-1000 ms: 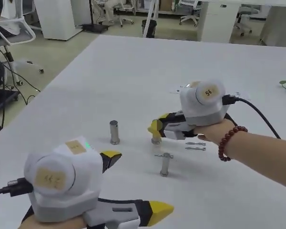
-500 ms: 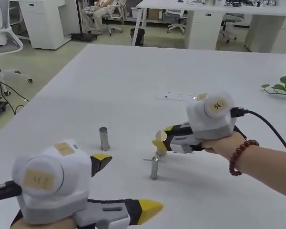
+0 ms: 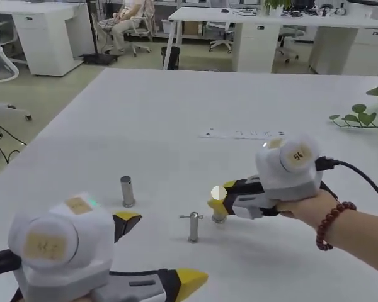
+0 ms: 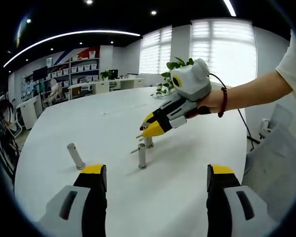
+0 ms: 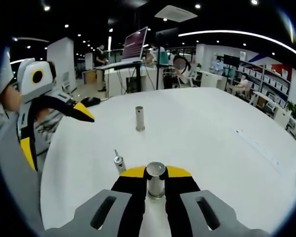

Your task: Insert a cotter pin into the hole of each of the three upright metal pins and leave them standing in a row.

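Head view, items by size. White table: bearing three metal pins. Left gripper: hovering low, jaws standing apart, carrying nothing. Right gripper: clamping the end pin, upright on the table. Middle pin: standing just beside it, wearing a cotter pin. Far pin: standing apart. Risk: a twisting or jerking release is likely tipping the clamped pin into its neighbour, breaking the row.

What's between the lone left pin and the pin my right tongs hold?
Head view: between lone pin and held pin stands the third pin, cotter pin through it, slightly nearer you; otherwise bare table.
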A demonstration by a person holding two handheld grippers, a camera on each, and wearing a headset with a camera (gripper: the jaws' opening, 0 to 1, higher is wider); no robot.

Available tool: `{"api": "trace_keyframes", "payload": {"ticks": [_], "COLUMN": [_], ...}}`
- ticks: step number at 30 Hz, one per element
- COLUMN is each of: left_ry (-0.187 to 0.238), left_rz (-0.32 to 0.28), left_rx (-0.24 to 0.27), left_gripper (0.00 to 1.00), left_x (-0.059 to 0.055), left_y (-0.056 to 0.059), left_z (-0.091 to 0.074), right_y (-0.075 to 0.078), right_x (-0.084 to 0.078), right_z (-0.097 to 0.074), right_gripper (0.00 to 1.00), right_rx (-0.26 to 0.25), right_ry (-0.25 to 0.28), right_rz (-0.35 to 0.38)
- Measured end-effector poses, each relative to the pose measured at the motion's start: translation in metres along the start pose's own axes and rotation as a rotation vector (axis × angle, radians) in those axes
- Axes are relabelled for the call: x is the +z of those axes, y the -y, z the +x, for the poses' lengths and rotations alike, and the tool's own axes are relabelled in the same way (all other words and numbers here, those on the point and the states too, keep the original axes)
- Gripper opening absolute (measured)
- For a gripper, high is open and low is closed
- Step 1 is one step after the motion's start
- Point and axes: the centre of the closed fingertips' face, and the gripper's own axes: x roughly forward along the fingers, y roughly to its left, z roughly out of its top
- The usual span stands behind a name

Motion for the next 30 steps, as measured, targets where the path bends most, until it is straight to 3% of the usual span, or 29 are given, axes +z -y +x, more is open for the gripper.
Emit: {"api": "trace_keyframes", "payload": {"ticks": [3,8,19,25,30], "left_ry": [-0.002,-0.005,-0.006,-0.008,-0.012], "left_rz": [-0.001,0.002,0.013,0.019,0.022], "left_rx": [0.003,0.004,-0.001,-0.003,-0.002], "left_gripper": [0.81,0.81,0.78,0.78,0.78], "left_x": [0.000,-0.001,0.000,0.000,-0.001], "left_y": [0.001,0.003,0.008,0.011,0.011], "left_z": [0.001,0.001,0.002,0.003,0.003], "right_y": [-0.001,0.000,-0.012,-0.023,-0.032], "right_x": [-0.002,-0.008,-0.018,-0.023,-0.027], "right_z": [-0.005,-0.018,-0.028,-0.027,-0.026], "right_gripper": [0.14,0.14,0.14,0.14,0.14], "right_rx": [-0.009,-0.065,-0.148,-0.155,-0.131], "right_ry": [0.000,0.010,0.015,0.031,0.040], "right_rz": [0.002,0.038,0.087,0.118,0.123]}}
